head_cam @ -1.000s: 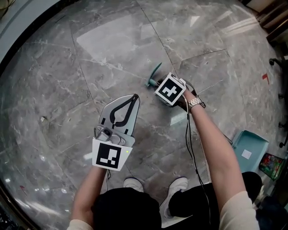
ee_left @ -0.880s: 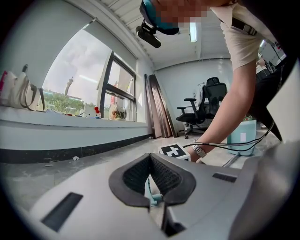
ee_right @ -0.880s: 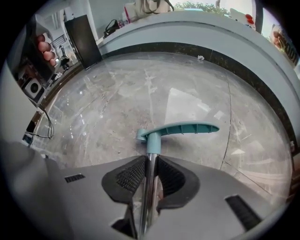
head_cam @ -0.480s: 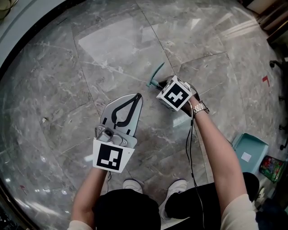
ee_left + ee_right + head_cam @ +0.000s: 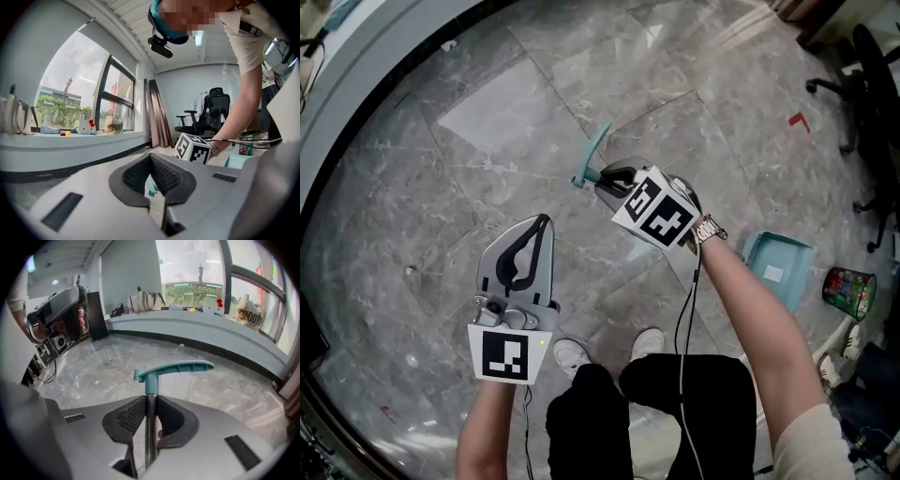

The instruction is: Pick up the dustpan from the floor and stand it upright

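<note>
The dustpan's teal pan (image 5: 780,267) lies on the marble floor at the right, beside my right forearm. Its metal pole (image 5: 150,427) ends in a teal grip (image 5: 176,369), which points up-left in the head view (image 5: 591,155). My right gripper (image 5: 150,411) is shut on the pole just below the grip and shows in the head view (image 5: 607,178) ahead of its marker cube. The rest of the pole is hidden under that arm. My left gripper (image 5: 539,223) hangs over bare floor to the left, its jaws shut on nothing (image 5: 152,187).
Office chairs (image 5: 862,66) stand at the upper right. A green canister (image 5: 848,292) sits on the floor beyond the pan. A curved grey sill (image 5: 356,84) bounds the floor at the left. The person's white shoes (image 5: 572,354) are below the grippers, and a cable hangs from the right gripper.
The right gripper has moved up and left with the pole in it, and the teal grip has risen off the floor. The left gripper has stayed shut and drifted slightly.
</note>
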{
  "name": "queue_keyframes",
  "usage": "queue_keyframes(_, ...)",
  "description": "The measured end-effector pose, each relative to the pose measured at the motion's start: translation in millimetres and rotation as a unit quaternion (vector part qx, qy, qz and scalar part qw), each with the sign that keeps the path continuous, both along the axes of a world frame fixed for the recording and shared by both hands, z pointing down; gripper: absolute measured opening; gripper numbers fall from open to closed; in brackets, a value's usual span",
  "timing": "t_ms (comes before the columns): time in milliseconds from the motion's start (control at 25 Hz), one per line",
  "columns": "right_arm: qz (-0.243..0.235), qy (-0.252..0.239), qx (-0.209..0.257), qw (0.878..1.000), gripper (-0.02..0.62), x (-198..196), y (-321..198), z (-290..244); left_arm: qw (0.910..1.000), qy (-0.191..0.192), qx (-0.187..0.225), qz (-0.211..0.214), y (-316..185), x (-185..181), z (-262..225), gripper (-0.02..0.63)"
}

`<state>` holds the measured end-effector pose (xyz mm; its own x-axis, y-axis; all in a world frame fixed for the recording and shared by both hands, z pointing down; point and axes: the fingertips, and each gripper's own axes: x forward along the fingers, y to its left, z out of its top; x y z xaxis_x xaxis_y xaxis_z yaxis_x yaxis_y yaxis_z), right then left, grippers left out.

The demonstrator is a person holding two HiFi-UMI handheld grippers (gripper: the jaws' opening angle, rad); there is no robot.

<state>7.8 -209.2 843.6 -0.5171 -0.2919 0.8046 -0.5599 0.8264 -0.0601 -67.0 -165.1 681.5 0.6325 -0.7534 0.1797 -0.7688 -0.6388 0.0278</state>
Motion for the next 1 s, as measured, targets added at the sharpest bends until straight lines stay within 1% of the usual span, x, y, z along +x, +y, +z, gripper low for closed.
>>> queue_keyframes(80,0.008,-0.014,0.021,1.000,0.097,18.8,14.1,-46.1,0.9999,0.008,0.003,0.008,4.5,26.2,-45.0,0.011)
queue_keyframes(120,0.009,-0.021,0.030,0.999,0.095,29.7,25.2,-67.3,0.9998,0.005,0.003,0.017,10.8,41.4,-64.9,0.011)
queue_keyframes(240,0.016,-0.047,0.063,0.997,0.095,63.3,54.9,-126.7,0.9973,-0.028,0.011,0.067,36.2,85.6,-115.6,0.011)
queue_keyframes(320,0.029,-0.057,0.089,0.994,0.095,82.0,64.1,-162.0,0.9952,-0.038,0.016,0.089,47.3,106.2,-144.2,0.011)
queue_keyframes(400,0.050,-0.061,0.107,0.991,0.095,104.4,72.2,-191.5,0.9939,-0.037,0.017,0.102,60.3,127.5,-166.8,0.011)
queue_keyframes(560,0.094,-0.078,0.147,0.982,0.094,154.6,94.4,-239.3,0.9869,-0.064,0.027,0.146,95.2,177.3,-199.1,0.011)
queue_keyframes(680,0.123,-0.092,0.172,0.973,0.092,193.6,122.6,-275.3,0.9838,-0.057,0.032,0.167,123.6,217.5,-228.1,0.011)
queue_keyframes(760,0.139,-0.110,0.191,0.965,0.092,219.6,143.7,-301.5,0.9859,-0.048,0.030,0.157,140.7,243.8,-246.6,0.011)
queue_keyframes(840,0.148,-0.134,0.203,0.959,0.092,247.2,173.4,-324.3,0.9901,-0.031,0.024,0.135,161.7,273.3,-266.3,0.011)
queue_keyframes(1000,0.146,-0.160,0.235,0.947,0.092,310.6,226.1,-358.4,0.9947,0.001,0.044,0.094,203.1,341.1,-302.1,0.011)
